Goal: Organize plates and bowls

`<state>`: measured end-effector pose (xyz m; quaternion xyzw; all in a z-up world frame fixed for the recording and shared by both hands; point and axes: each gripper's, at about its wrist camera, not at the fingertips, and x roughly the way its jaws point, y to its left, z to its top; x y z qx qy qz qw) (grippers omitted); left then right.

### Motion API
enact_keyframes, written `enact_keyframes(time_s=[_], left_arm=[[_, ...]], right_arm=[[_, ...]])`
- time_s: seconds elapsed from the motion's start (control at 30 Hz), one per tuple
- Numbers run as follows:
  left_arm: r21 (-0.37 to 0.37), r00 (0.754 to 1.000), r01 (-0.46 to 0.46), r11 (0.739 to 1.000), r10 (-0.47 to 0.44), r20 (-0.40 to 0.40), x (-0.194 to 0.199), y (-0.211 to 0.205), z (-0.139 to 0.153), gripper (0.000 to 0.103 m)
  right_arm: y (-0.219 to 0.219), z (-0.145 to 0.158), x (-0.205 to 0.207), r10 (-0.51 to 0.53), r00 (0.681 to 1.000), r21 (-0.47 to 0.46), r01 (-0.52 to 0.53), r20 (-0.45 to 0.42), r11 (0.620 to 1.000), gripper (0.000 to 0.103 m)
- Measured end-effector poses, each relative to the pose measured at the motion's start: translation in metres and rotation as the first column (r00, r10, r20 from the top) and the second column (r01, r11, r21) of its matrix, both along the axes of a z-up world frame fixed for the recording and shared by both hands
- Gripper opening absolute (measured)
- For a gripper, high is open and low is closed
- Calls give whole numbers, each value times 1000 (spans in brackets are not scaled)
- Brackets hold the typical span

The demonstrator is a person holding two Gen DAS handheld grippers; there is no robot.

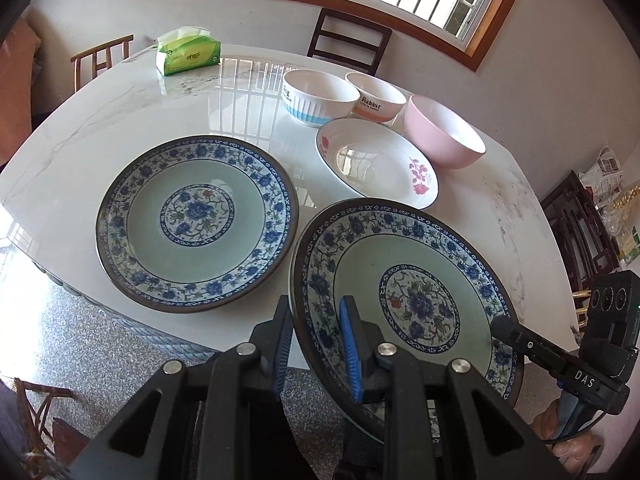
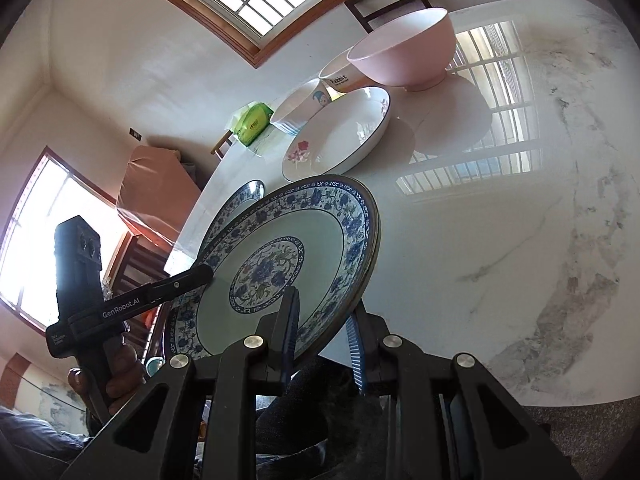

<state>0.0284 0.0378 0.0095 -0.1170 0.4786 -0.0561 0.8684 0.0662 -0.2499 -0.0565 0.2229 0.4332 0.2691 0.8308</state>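
Observation:
Both grippers hold one blue-and-white floral plate [image 1: 416,300] by opposite rims, lifted and tilted above the table's near edge. My left gripper [image 1: 316,344] is shut on its left rim. My right gripper [image 2: 324,332] is shut on its right rim; the plate also shows in the right wrist view [image 2: 280,264]. A matching blue-and-white plate [image 1: 196,220] lies flat on the table to the left. Behind are a white plate with pink flowers [image 1: 376,164], a pink bowl [image 1: 444,132], a "Rabbit" bowl [image 1: 376,98] and a blue-striped white bowl [image 1: 320,98].
The white marble table [image 1: 120,112] carries a green tissue pack [image 1: 188,52] at the far left. Wooden chairs [image 1: 348,40] stand behind the table under a window. Dark furniture [image 1: 580,224] stands at the right. The table's right half [image 2: 520,220] is bare marble.

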Motion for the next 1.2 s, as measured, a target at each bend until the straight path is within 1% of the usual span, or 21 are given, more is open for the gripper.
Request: enact_keyframes(time_s=[0.27,0.57,0.87,1.2], left_arm=[[-5,993,-112,994,112,22,-2,52,9,24],[0,980,-195,981,195,39,5,97,8,24],[-14,969,-245,969,245,21,18,127,-4,24],[-21,961,-275,961,275,-2,34,147,-20,26]], right_arm=[[54,15,20,100,994,-35,-99,39,994,24],[107,23,38,189,979,-69,-184,73,981,23],[147,22,50,227,969,-163,-210,95,964,23],[173,17,66,247,965,-203,-227,83,953,23]])
